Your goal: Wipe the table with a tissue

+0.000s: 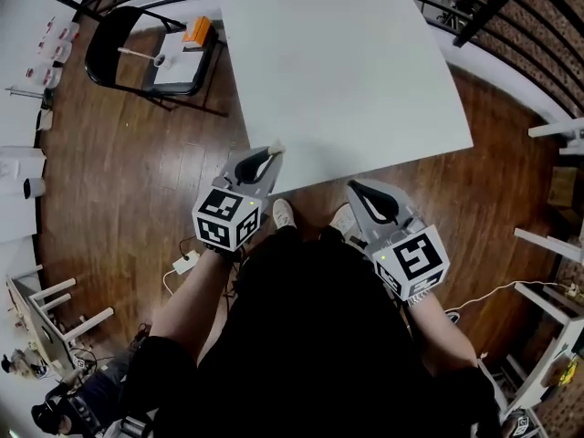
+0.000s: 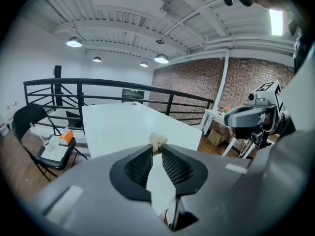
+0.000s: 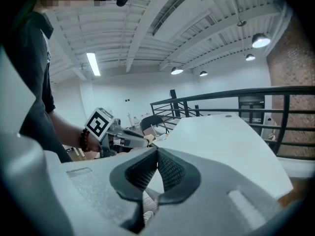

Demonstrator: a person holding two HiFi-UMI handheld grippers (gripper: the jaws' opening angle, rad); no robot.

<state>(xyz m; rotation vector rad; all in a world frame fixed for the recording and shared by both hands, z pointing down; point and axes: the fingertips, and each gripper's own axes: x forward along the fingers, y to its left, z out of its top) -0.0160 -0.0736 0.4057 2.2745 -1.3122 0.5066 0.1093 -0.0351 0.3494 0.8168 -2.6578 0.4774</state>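
Left gripper (image 1: 271, 156) sat at the table's (image 1: 347, 62) near edge, by its near-left corner. Its jaws were pinched down on a small crumpled tissue (image 2: 157, 141). The wad poked out just past the tips, above the table edge and not on the top. Right gripper (image 3: 157, 152) was off the table's near edge, further right, with its jaws fully together and nothing between them.

Progress: tissue was in hand but not pressed to the surface, so wiping looked either not started or between strokes; can't say which. The white top showed no stain, spill or wet streak, so nothing marked what was wiped and what was left. Judged: most or all of the wiping remained, and the next move called for lowering the tissue flat onto the top.

Hard to see: the tissue was tiny in the head view, just a pale speck at the left tips. How much of it sat inside the jaws was hidden by the pads. The table's far edge was cut off at the top of the head view. The table legs were out of sight. Small items on the folding chair (image 1: 137, 39) left of the table were too small to name.
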